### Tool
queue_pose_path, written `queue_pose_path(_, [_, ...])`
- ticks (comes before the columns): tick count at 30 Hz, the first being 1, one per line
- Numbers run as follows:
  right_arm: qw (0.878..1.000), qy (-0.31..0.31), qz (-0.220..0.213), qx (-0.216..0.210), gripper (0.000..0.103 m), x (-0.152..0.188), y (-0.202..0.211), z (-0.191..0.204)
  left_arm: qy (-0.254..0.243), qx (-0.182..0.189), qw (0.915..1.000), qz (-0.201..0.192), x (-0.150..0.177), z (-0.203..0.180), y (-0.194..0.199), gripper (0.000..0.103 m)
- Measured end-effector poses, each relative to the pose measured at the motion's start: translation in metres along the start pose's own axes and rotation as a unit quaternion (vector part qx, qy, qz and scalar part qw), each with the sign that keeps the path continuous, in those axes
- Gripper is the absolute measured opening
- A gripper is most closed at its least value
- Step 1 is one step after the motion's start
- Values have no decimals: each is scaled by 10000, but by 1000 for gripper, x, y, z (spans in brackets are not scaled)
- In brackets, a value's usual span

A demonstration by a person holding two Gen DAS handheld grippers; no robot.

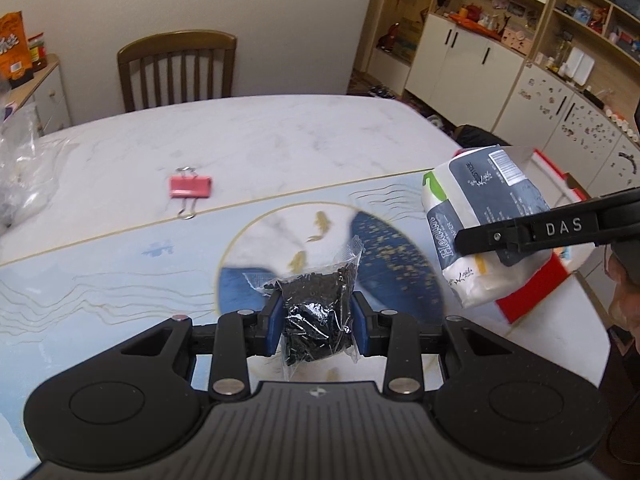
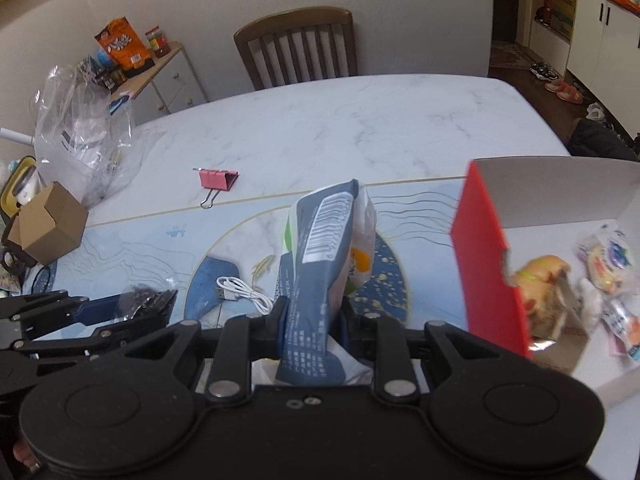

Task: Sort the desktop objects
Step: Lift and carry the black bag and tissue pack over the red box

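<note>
Left gripper [image 1: 316, 322] angled downward, jaws clamped on a bag. Right gripper [image 2: 310, 320] at its 3 o'clock, likewise angled, jaws clamped on a pack.

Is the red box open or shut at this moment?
Open. The red box has no lid over it; its white interior shows, with wrapped snacks lying inside.

Pink binder clip [image 1: 190, 187], red-walled box [image 2: 486, 272], blue-and-gold patterned mat [image 1: 120, 272]
</note>
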State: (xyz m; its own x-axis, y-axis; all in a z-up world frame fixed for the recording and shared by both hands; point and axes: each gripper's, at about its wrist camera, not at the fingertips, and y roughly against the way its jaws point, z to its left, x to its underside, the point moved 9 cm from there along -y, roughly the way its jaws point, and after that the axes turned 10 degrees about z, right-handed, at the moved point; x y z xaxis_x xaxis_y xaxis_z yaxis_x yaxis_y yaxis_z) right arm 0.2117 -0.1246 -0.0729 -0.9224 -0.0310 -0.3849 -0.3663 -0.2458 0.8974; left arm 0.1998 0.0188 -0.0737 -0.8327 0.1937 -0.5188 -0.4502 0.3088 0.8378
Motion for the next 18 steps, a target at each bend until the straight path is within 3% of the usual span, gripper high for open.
queue_pose_path(18, [9987,-321,-380,125,23,21,69,-81,-594,314,9974,-247,-34,-103,5,34])
